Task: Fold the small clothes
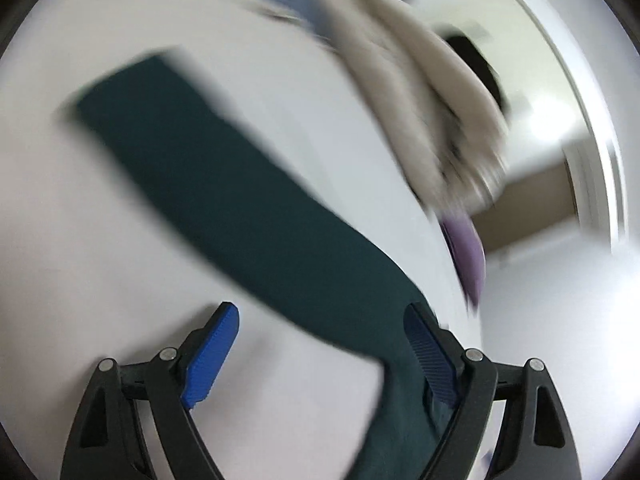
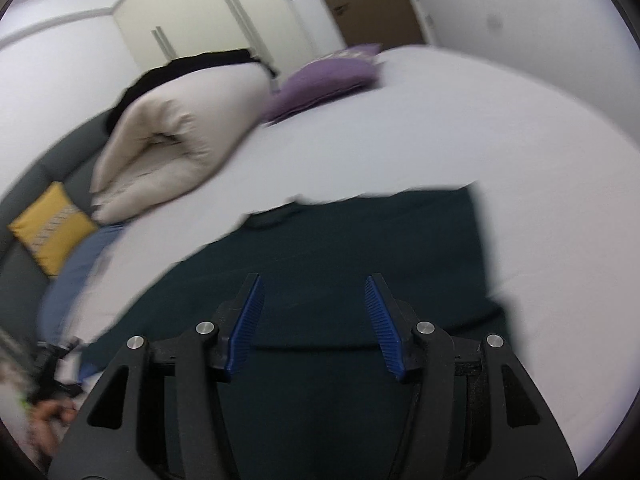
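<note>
both the left tongs (image 1: 320,344) and the right tongs (image 2: 314,320) gape empty over the dark green garment (image 2: 360,248) on the bed (image 2: 400,128), seemingly between folds, so next comes regripping an edge.

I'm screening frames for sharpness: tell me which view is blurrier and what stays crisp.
Left wrist view: heavy motion smear across the dark green garment and beige duvet; only the left gripper stays crisp. Right wrist view: milder blur, fisheye bending the white bed; the right gripper is sharp.
</note>
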`<state>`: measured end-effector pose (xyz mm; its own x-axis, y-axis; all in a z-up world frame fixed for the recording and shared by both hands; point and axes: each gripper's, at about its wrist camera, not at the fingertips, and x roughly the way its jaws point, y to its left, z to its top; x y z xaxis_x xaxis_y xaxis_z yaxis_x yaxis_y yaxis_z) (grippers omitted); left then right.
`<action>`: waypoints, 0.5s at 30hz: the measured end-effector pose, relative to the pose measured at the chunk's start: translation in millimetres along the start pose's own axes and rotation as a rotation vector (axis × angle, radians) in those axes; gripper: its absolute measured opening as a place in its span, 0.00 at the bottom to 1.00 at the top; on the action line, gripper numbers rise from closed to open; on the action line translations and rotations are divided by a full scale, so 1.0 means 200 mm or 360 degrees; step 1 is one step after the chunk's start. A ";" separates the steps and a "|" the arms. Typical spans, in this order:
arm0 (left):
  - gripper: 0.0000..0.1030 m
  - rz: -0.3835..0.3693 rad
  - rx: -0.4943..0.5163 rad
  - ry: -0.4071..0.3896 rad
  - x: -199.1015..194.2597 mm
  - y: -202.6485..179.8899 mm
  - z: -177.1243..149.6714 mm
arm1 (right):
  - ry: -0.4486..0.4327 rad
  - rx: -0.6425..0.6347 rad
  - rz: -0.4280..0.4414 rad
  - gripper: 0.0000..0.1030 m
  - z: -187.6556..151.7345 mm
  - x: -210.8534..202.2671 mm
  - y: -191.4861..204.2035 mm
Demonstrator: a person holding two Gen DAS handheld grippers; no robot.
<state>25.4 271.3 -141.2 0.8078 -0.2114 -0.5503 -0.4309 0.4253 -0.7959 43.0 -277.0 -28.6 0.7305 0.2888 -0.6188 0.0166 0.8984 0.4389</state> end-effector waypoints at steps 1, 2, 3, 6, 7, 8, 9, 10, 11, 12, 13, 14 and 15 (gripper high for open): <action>0.69 -0.0023 -0.0088 -0.0020 -0.02 0.07 0.03 | 0.0026 0.0011 0.0045 0.50 -0.02 0.04 0.07; 0.68 -0.0045 -0.0153 -0.0033 -0.04 0.11 0.06 | 0.0040 0.0016 0.0069 0.50 -0.04 0.05 0.11; 0.68 -0.0064 -0.0234 -0.0079 -0.07 0.15 0.10 | 0.0061 0.0023 0.0109 0.50 -0.06 0.07 0.17; 0.74 -0.0028 -0.0325 -0.0245 -0.12 0.19 0.16 | 0.0113 0.0043 0.0180 0.50 -0.12 0.11 0.29; 0.74 -0.0015 -0.0360 -0.0280 -0.11 0.22 0.18 | 0.0125 0.0047 0.0194 0.50 -0.15 0.12 0.32; 0.74 -0.0002 -0.0425 -0.0274 -0.07 0.25 0.21 | 0.0141 0.0055 0.0206 0.50 -0.16 0.12 0.35; 0.73 -0.0011 -0.0470 -0.0272 -0.07 0.27 0.24 | 0.0149 0.0059 0.0210 0.50 -0.17 0.13 0.37; 0.73 -0.0025 -0.0510 -0.0286 -0.06 0.28 0.27 | 0.0154 0.0063 0.0214 0.50 -0.19 0.13 0.38; 0.73 -0.0030 -0.0529 -0.0299 -0.04 0.28 0.30 | 0.0153 0.0067 0.0219 0.50 -0.20 0.13 0.39; 0.68 -0.0036 -0.0549 -0.0313 -0.04 0.29 0.37 | 0.0143 0.0067 0.0219 0.50 -0.20 0.11 0.39; 0.56 -0.0033 -0.0575 -0.0321 -0.03 0.30 0.39 | 0.0135 0.0069 0.0215 0.50 -0.21 0.10 0.39; 0.48 -0.0034 -0.0604 -0.0326 -0.03 0.33 0.41 | 0.0128 0.0078 0.0210 0.50 -0.21 0.09 0.37; 0.30 -0.0027 -0.0634 -0.0319 -0.02 0.35 0.44 | 0.0122 0.0091 0.0208 0.50 -0.21 0.07 0.35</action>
<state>27.5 379.3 -173.8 0.8613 -0.0239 -0.5075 -0.5063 0.0428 -0.8613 26.1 -196.3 -33.2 0.6749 0.4284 -0.6008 -0.0347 0.8317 0.5541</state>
